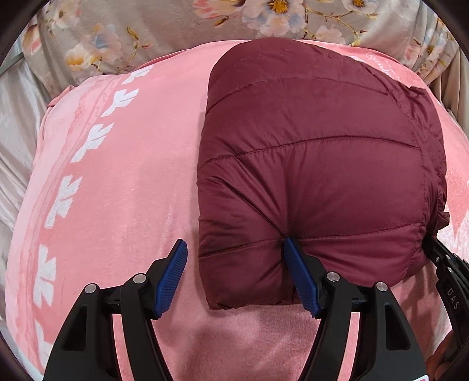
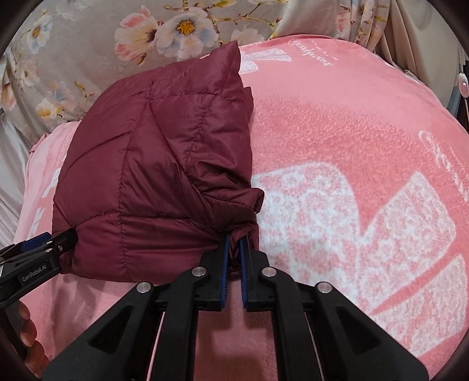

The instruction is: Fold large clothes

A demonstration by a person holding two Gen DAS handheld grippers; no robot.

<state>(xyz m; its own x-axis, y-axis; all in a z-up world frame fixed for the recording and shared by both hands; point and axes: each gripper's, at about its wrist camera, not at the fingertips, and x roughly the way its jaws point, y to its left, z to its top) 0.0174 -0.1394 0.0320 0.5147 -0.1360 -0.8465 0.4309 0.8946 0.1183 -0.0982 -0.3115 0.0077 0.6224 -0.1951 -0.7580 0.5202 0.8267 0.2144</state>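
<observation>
A maroon quilted puffer jacket (image 1: 316,175) lies folded into a compact bundle on a pink blanket (image 1: 117,190); it also shows in the right wrist view (image 2: 152,181). My left gripper (image 1: 236,243) is open at the bundle's near left corner, with its right fingertip (image 1: 290,244) pressing into the fabric and its left one over bare blanket. My right gripper (image 2: 234,239) is shut on a bunched fold of the jacket at its near right corner. The left gripper also shows in the right wrist view (image 2: 44,243), and the right gripper's body in the left wrist view (image 1: 445,260).
The pink blanket (image 2: 351,175) with white patterns covers the bed. A grey floral sheet (image 1: 146,32) lies beyond it, also in the right wrist view (image 2: 88,44). Beige curtains (image 2: 410,26) hang at the far right.
</observation>
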